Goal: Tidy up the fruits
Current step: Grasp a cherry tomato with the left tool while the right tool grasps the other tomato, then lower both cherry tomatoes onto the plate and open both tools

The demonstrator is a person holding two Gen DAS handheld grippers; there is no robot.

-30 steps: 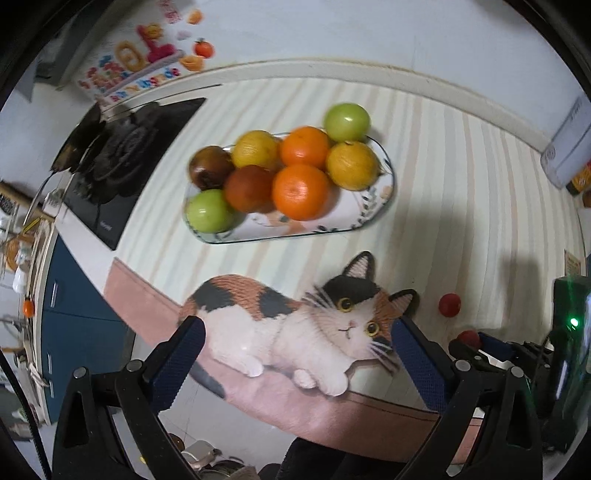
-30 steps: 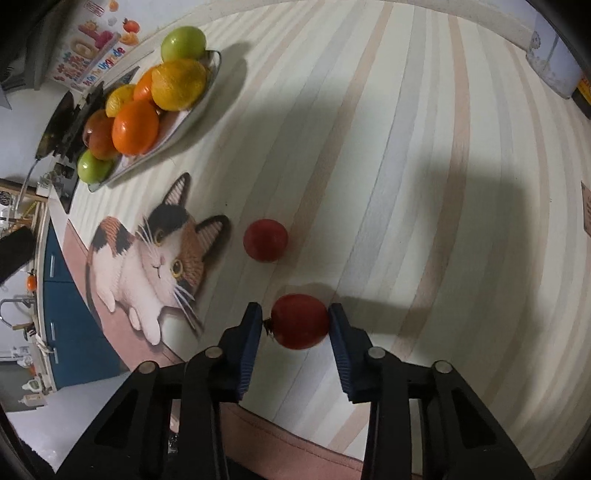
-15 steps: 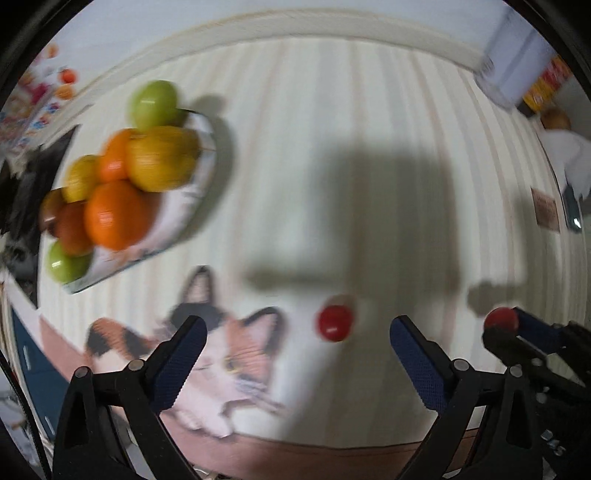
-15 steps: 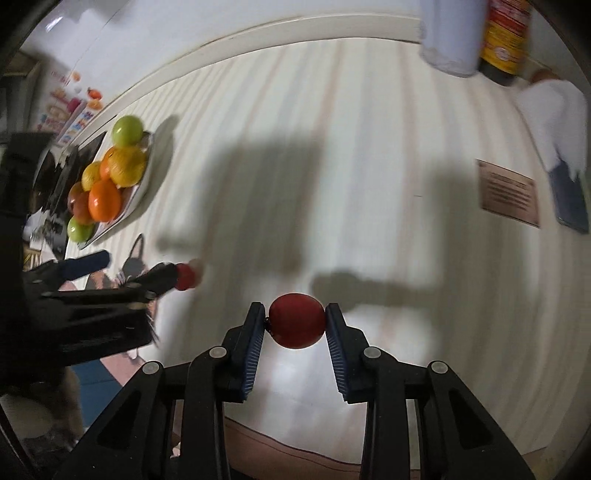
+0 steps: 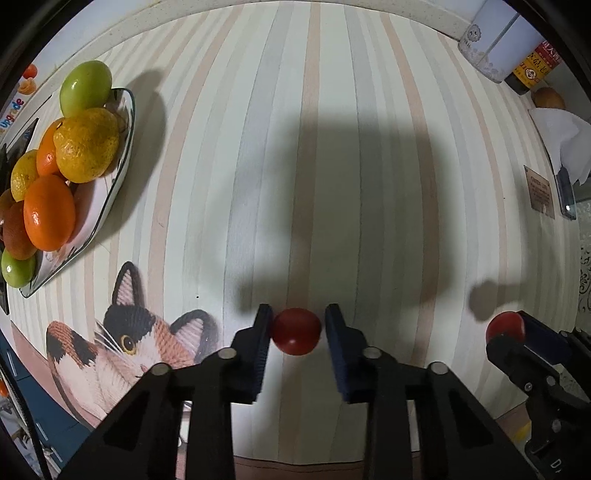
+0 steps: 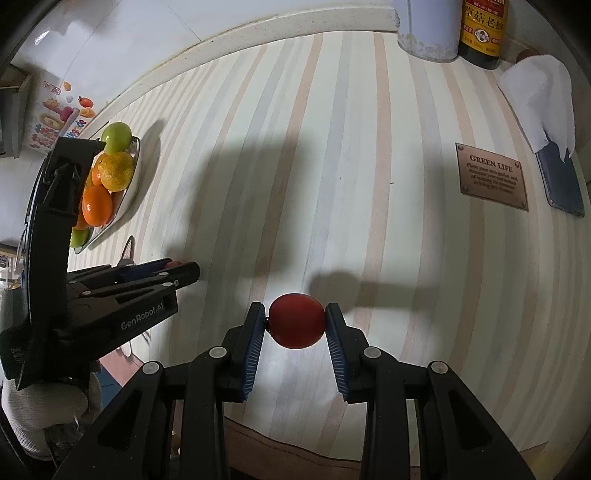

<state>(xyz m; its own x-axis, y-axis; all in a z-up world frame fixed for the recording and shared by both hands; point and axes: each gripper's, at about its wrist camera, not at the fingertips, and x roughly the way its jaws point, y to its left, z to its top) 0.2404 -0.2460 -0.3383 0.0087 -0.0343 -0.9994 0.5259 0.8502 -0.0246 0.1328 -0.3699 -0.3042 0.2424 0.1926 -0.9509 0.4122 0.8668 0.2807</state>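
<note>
While each gripper clamps: 2 red tomatoes, aloft.

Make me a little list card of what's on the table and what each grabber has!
Left gripper: shut on a small red tomato
Right gripper: shut on a second red tomato, lifted above its shadow
Fruit plate: far left, piled with oranges, yellow citrus and green fruits
Table cover: striped, with a calico cat picture
Back corner: white canister, dark sauce bottle, white tissue
Plaque: reads GREEN LIFE
</note>
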